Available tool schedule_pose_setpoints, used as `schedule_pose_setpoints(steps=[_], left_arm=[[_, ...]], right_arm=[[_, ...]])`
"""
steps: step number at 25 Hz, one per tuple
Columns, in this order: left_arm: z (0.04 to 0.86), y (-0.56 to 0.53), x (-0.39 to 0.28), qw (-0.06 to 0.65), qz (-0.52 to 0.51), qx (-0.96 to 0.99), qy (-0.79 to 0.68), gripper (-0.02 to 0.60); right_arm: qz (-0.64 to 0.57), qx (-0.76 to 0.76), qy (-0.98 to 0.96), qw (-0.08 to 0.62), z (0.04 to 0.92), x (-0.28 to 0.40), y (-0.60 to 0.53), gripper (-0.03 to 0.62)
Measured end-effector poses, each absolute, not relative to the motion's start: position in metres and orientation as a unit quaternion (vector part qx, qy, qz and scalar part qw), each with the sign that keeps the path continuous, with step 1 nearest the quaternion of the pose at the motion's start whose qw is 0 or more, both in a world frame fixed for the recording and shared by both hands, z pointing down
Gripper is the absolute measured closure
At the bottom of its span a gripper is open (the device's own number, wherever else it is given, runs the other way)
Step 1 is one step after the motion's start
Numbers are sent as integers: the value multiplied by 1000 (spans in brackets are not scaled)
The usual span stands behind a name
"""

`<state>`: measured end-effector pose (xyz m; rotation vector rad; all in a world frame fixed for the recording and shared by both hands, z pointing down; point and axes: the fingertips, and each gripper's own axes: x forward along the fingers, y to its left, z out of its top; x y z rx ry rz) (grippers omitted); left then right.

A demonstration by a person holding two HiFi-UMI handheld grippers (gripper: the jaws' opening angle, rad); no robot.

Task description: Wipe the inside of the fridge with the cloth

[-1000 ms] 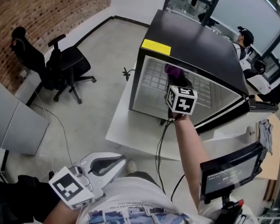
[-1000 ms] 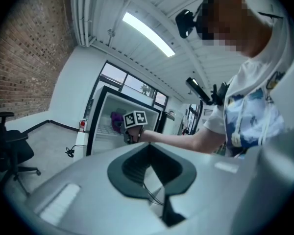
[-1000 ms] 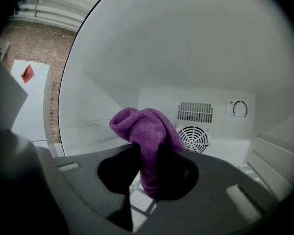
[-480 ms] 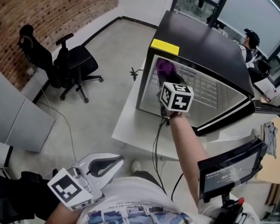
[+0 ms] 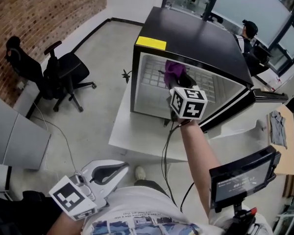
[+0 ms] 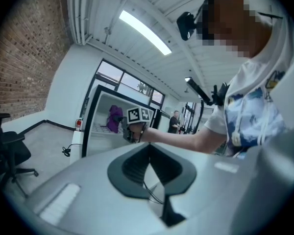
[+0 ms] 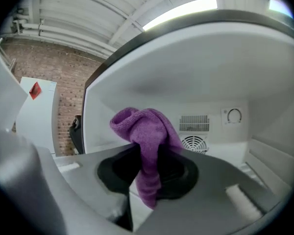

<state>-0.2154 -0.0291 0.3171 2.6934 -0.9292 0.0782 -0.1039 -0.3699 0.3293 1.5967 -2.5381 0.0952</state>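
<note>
A small black fridge (image 5: pixel 196 38) stands open on a white table (image 5: pixel 137 136), its white inside (image 7: pixel 206 77) facing me. My right gripper (image 5: pixel 175 80) is held up at the fridge mouth, shut on a purple cloth (image 5: pixel 173 70) that bunches above the jaws (image 7: pixel 147 136). The cloth hangs in front of the back wall with its vent (image 7: pixel 193 142) and dial (image 7: pixel 233 115); whether it touches a wall I cannot tell. My left gripper (image 5: pixel 118 170) is low by my body, far from the fridge, jaws together with nothing between them (image 6: pixel 148 153).
A black office chair (image 5: pixel 56 75) stands on the concrete floor at the left, near a brick wall (image 5: pixel 44 13). A cable (image 5: pixel 166 155) hangs from the table's front. A monitor (image 5: pixel 242 177) is at the lower right. A person (image 5: pixel 245 33) sits behind the fridge.
The right gripper with the cloth has swept left and back a little across the fridge opening. The head view has shifted. The left gripper has stayed put.
</note>
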Motion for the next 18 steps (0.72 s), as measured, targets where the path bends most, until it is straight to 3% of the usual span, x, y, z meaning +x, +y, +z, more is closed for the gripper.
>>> schedule_pose_setpoints(steps=[11, 18], left_arm=[[321, -31, -180, 146, 25, 956, -252, 575], [320, -32, -174, 148, 26, 959, -241, 575]], right_arm=[[-9, 650, -754, 95, 315, 41, -354, 516], [7, 670, -729, 140, 351, 68, -353, 516]])
